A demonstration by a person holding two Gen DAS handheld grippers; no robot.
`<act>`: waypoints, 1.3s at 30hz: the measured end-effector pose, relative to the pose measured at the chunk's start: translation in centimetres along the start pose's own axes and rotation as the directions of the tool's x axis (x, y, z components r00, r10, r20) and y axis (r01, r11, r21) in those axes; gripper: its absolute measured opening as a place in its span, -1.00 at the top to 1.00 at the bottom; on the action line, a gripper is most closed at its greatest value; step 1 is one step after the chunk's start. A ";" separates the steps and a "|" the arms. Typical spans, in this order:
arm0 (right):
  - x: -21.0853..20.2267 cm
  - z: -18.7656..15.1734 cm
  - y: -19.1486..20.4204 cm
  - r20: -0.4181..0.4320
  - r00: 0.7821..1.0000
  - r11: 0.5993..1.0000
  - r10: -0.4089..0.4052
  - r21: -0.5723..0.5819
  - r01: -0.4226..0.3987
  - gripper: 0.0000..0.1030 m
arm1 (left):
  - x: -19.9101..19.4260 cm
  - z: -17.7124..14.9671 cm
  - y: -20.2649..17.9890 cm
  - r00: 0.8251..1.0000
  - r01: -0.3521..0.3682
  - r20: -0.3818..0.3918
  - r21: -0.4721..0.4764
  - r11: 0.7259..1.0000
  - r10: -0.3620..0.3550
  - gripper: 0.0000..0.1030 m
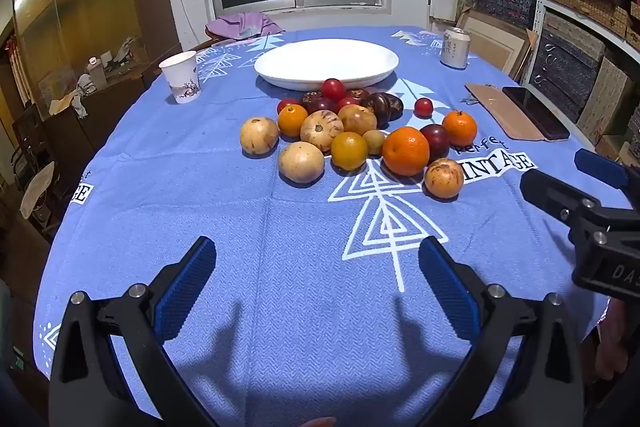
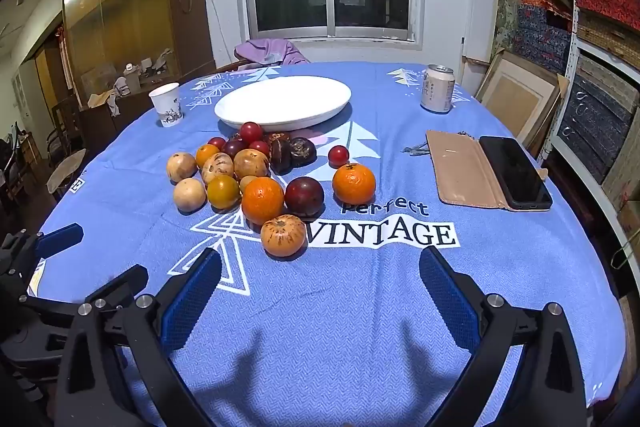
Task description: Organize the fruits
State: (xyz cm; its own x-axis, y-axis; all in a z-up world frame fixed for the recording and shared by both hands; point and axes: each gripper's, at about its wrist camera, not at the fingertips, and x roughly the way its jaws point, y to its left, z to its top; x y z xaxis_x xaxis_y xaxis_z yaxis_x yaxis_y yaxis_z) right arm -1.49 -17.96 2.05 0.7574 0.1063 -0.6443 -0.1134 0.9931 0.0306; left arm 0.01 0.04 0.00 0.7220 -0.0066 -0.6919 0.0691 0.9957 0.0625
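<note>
A heap of fruit (image 1: 352, 131) (image 2: 264, 179) lies in the middle of the blue tablecloth: oranges (image 1: 405, 151) (image 2: 354, 183), tan round fruits (image 1: 301, 162) (image 2: 283, 235), small red ones (image 1: 423, 107) and dark purple ones (image 2: 304, 195). Behind the heap stands a white oval dish (image 1: 280, 69) (image 2: 240, 107) with nothing in it. My left gripper (image 1: 318, 287) hangs open over bare cloth in front of the fruit. My right gripper (image 2: 320, 291) is also open, just short of the nearest tan fruit. Each gripper shows at the edge of the other's view.
A paper cup (image 1: 182, 77) (image 2: 166, 105) stands at the back left, a drink can (image 1: 454, 47) (image 2: 437, 88) at the back right. A phone in an open case (image 1: 534, 113) (image 2: 492, 169) lies on the right. Shelves of boxes line the right wall.
</note>
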 end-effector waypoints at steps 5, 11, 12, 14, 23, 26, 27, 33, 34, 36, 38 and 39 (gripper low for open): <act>0.1 0.0 -0.1 0.002 1.000 1.000 0.002 0.003 -0.002 -0.93 | 0.0 0.0 0.0 1.000 0.005 0.001 -0.003 1.000 -0.005 -0.92; 0.1 -0.1 -0.1 0.001 1.000 1.000 0.004 0.004 -0.004 -0.93 | 0.1 -0.4 -0.1 1.000 0.015 0.001 -0.003 1.000 -0.015 -0.92; 0.1 -0.1 -0.1 0.001 1.000 1.000 0.003 0.004 -0.003 -0.93 | 0.1 -0.4 -0.1 1.000 0.017 0.000 -0.003 1.000 -0.017 -0.92; 0.1 -0.1 -0.1 0.001 1.000 1.000 0.005 0.006 -0.005 -0.93 | 0.1 -0.5 -0.1 1.000 0.022 0.001 -0.004 1.000 -0.022 -0.92; 0.1 -0.1 -0.1 0.000 1.000 1.000 0.006 0.008 -0.006 -0.93 | 0.5 -0.2 0.0 0.999 0.032 -0.014 -0.020 0.999 -0.033 -0.92; 0.1 -0.1 -0.2 -0.001 1.000 1.000 0.007 0.008 -0.007 -0.93 | 0.6 -0.2 0.1 0.999 0.034 -0.020 -0.022 0.999 -0.034 -0.92; 0.1 -0.1 -0.2 -0.001 1.000 1.000 0.007 0.009 -0.007 -0.93 | 0.6 -0.2 0.1 0.999 0.034 -0.020 -0.022 0.999 -0.034 -0.92; 0.2 -0.1 -0.2 -0.002 1.000 1.000 0.007 0.009 -0.007 -0.93 | 0.9 -0.3 0.1 0.999 0.034 -0.032 -0.026 0.999 -0.035 -0.92; 0.2 -0.2 -0.2 -0.002 1.000 1.000 0.007 0.010 -0.007 -0.93 | 1.0 -0.3 0.2 0.999 0.034 -0.035 -0.028 0.999 -0.035 -0.92; 0.2 -0.2 -0.2 -0.003 1.000 1.000 0.007 0.010 -0.007 -0.93 | 1.1 -0.3 0.2 0.999 0.034 -0.041 -0.032 0.999 -0.035 -0.92; 0.2 -0.1 -0.3 -0.003 1.000 1.000 0.007 0.010 -0.007 -0.93 | 1.3 -0.3 0.3 0.998 0.033 -0.045 -0.035 0.999 -0.035 -0.92; 0.1 0.0 -0.3 -0.003 1.000 1.000 0.008 0.011 -0.008 -0.93 | 1.3 -0.3 0.3 0.998 0.033 -0.045 -0.037 0.999 -0.035 -0.92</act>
State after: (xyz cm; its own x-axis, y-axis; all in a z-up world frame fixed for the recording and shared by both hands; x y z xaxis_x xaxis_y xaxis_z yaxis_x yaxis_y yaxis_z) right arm -1.38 -18.22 1.96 0.7543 0.1139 -0.6465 -0.1123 0.9927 0.0438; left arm 0.81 0.36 -1.12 0.6873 -0.0373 -0.7254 0.0675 0.9976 0.0127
